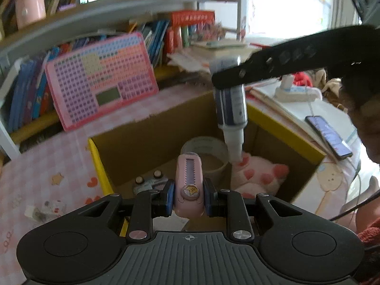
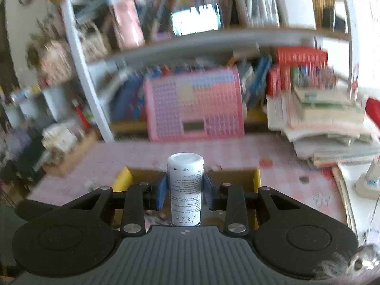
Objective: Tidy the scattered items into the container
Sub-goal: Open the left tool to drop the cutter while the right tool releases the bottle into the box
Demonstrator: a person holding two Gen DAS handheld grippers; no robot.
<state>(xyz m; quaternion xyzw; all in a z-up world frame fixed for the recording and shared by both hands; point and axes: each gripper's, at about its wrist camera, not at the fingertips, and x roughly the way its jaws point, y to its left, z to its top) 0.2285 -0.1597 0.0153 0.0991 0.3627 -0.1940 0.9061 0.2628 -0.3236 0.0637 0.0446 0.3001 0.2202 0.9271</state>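
- Pink utility knife (image 1: 189, 185): clamped between the blue pads of my left gripper (image 1: 188, 196), lower centre of the left wrist view, jaws nearly closed on it.
- White bottle (image 2: 185, 187): gripped by my right gripper (image 2: 185, 191), centre of the right wrist view, hanging cap-down over the box.
- Cardboard box (image 1: 152, 133): mid-frame, holding a tape roll (image 1: 206, 152), a pink plush (image 1: 261, 175) and a toy car (image 1: 148, 181).
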